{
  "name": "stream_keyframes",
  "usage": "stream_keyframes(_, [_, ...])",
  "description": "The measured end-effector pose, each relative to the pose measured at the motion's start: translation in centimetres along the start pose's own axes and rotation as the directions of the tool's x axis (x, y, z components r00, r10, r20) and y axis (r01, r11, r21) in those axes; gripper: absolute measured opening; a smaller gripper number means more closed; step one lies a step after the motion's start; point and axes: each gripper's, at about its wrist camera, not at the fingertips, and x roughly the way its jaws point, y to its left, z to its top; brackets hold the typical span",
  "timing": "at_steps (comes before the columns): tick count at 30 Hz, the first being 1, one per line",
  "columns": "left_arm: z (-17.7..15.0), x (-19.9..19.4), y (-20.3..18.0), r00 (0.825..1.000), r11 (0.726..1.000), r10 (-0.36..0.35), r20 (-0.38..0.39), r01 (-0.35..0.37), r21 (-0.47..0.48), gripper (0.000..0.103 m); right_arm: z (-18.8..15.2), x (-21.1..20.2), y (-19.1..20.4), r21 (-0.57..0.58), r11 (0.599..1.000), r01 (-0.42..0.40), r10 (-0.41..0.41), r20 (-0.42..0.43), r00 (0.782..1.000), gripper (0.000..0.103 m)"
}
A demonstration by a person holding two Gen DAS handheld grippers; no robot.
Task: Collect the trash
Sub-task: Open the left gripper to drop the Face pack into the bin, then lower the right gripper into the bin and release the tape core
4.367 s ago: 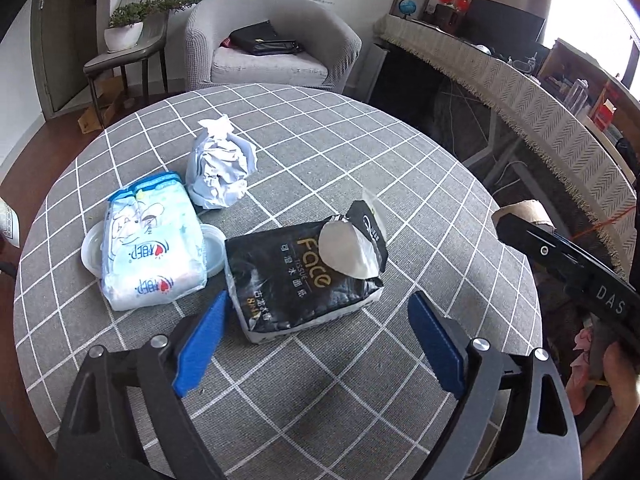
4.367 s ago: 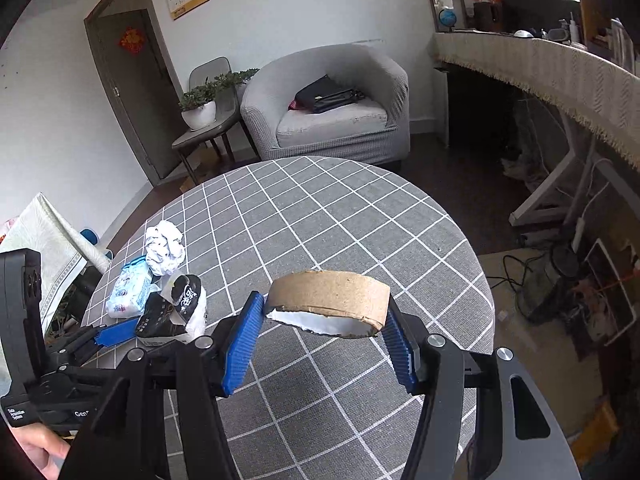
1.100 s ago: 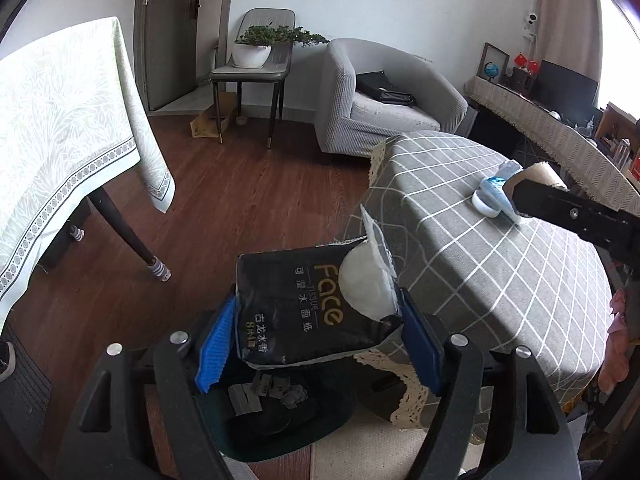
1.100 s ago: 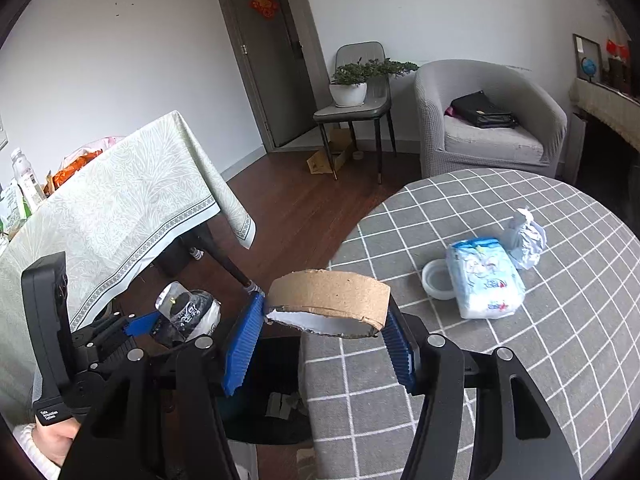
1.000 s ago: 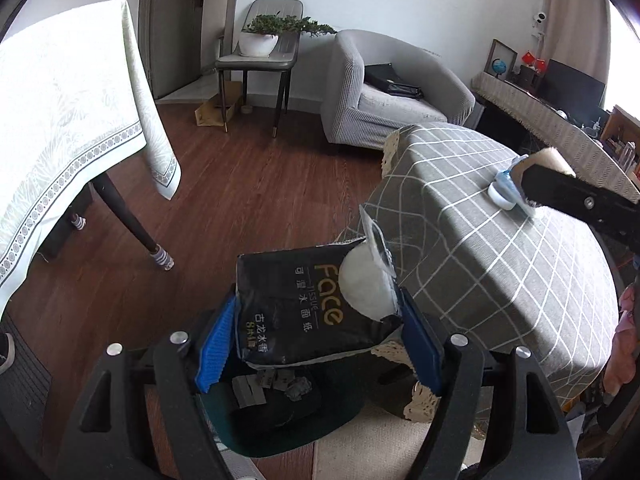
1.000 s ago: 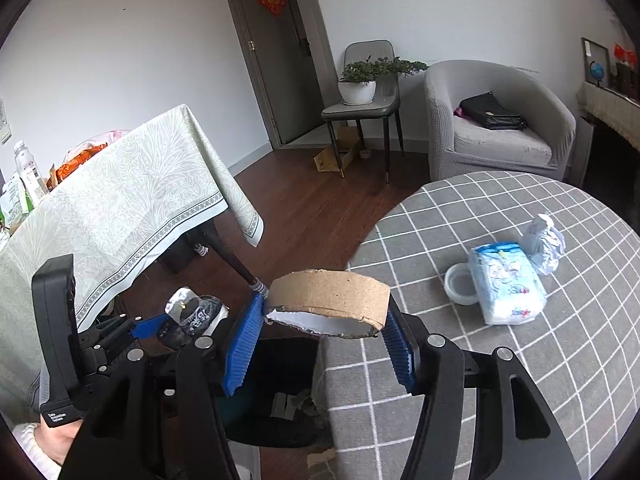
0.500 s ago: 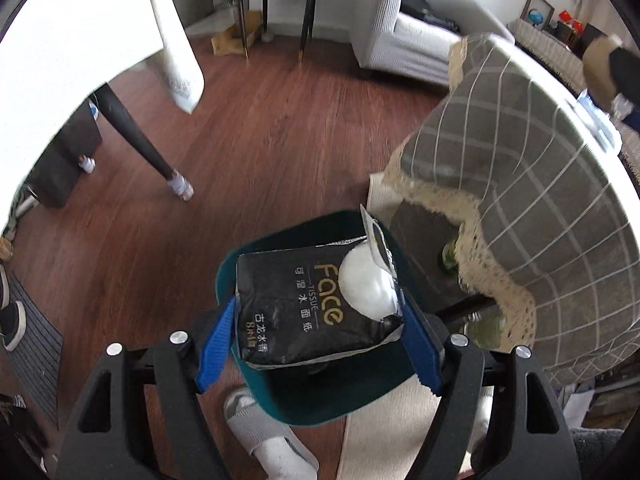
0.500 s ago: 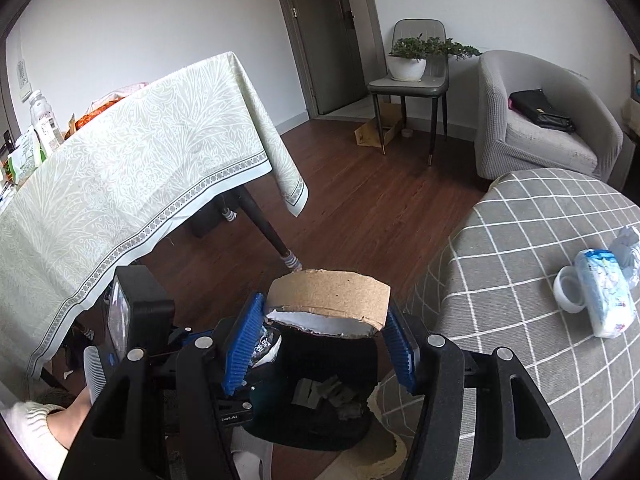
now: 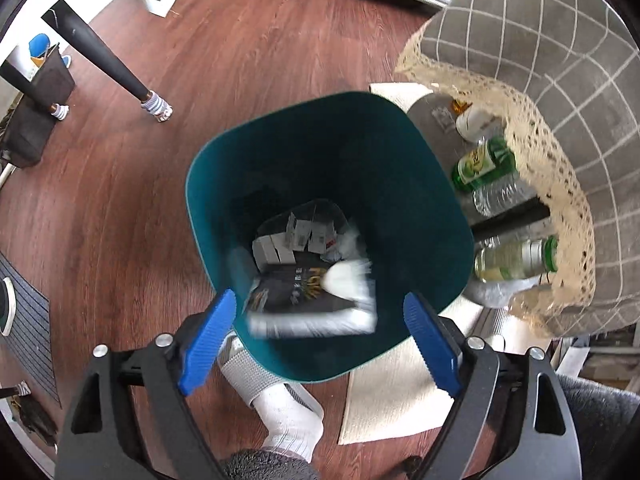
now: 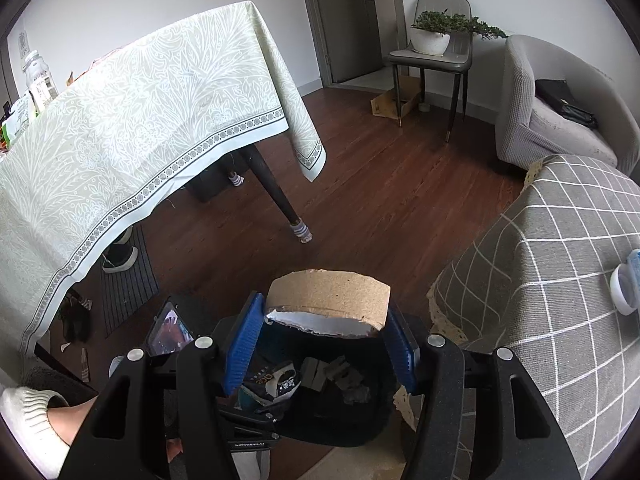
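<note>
Since the earlier frames, we record that the black tissue pack (image 9: 310, 300) has left the left gripper (image 9: 316, 340) and now lies blurred inside the teal bin (image 9: 424, 184), apparently mid-fall onto the paper scraps (image 9: 298, 236) at the bottom. Both cameras have tilted from the tabletop down to the floor beside it.

Left gripper: fingers (image 9: 206, 336) apart and opening, nothing between the pads; it hangs above the bin mouth.

Right gripper (image 10: 320, 340): fingers (image 10: 244, 340) clamped on the cardboard tape core (image 10: 328, 296), held above the dark bin (image 10: 360, 424), where the pack (image 10: 276, 384) shows again.

Done, as we judge it: one item binned. Left: the tape core, not yet released, and whatever remains on the checked tabletop (image 10: 560, 280). Of that we see only a white round lid (image 10: 622, 290) with a sliver of pale blue packaging (image 10: 636, 264) at the frame edge.

Hard to make out:
- The pack is motion-smeared; whether it has landed we cannot tell.
- The print on the scraps is unreadable.
- Most of the tabletop is cut off in both views, so the remaining trash cannot be counted.
- Bottles (image 9: 484, 164) under the lace hem (image 9: 548, 168) are half hidden; whether they count as trash we cannot say.
- Right view: the gripper body covers the near bin rim; a sleeve and wrist (image 10: 48, 420) show at lower left.
- A socked foot (image 9: 288, 416) stands just beside the bin.
</note>
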Motion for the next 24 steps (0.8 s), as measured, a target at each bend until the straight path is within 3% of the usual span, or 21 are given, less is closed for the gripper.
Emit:
stream_keyframes(8, [-0.3, -1.4, 1.4, 0.999, 1.000, 0.031, 0.039, -0.031, -0.005, 0.090, -0.1, 1.9, 0.3, -0.001, 1.000, 0.008, -0.008, -0.040, 0.999, 0.059])
stream_keyframes(16, [-0.5, -5.0, 4.4, 0.986, 0.997, 0.033, 0.161, -0.020, -0.079, 0.077, -1.0, 5.6, 0.7, -0.011, 1.000, 0.014, -0.016, -0.132, 0.991, 0.059])
stream_keyframes(24, [-0.2, -8.8, 4.9, 0.959, 0.996, 0.022, 0.283, 0.002, -0.084, 0.064, -2.9, 10.5, 0.9, -0.011, 1.000, 0.015, -0.018, -0.266, 0.964, 0.059])
